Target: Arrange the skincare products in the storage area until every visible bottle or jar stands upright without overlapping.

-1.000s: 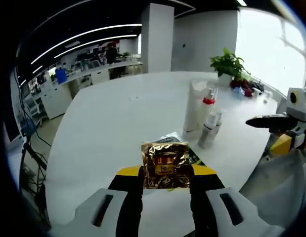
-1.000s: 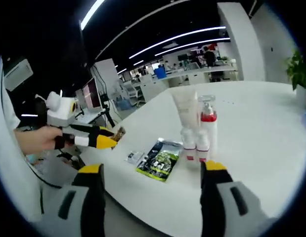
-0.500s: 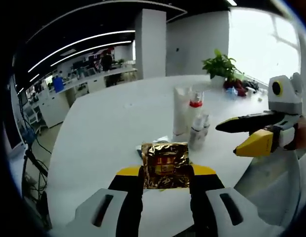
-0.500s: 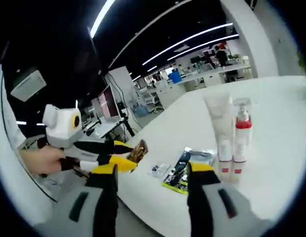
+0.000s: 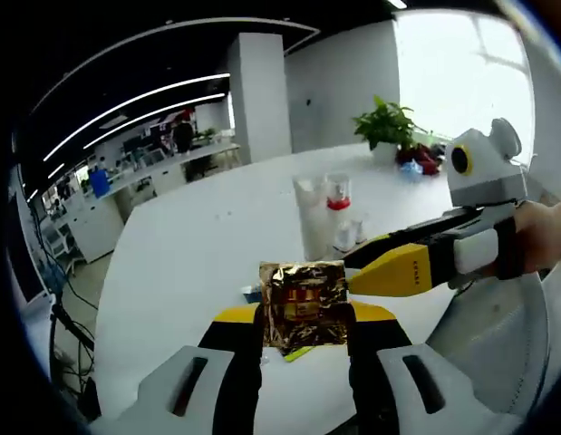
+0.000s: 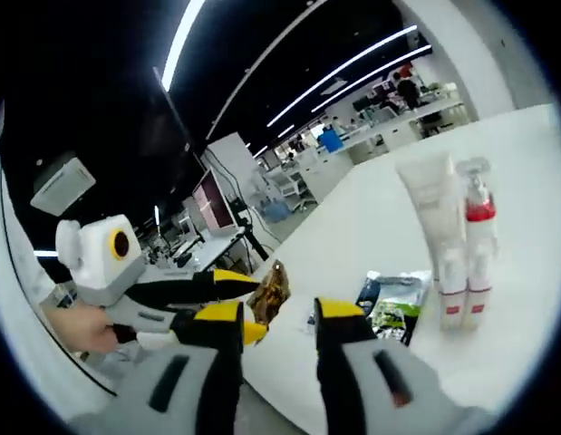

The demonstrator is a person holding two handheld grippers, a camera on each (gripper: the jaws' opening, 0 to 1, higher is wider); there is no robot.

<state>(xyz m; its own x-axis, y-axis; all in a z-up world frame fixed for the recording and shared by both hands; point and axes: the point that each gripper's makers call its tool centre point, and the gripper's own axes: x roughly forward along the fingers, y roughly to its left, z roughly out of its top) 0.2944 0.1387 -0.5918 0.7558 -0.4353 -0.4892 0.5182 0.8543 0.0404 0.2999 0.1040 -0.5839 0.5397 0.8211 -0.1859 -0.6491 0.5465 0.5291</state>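
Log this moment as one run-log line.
left gripper: shut on gold foil packet | right gripper: open, near packet | tube and pump bottle: upright on table

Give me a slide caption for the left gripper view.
Left gripper holds a gold sachet as the right gripper reaches toward it.

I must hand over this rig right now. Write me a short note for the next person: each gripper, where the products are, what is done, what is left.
Left gripper: shut on a gold foil sachet, held above the table's near edge.
Right gripper: fingers apart, holding nothing, close beside the sachet; in the left gripper view it reaches in from the right.
On the white table: a white tube, a red-collared pump bottle and small bottles stand upright together; a green packet lies flat beside them.
Done: the bottles stand.
Left: place the sachet, probably by the group, and sort the flat packet.
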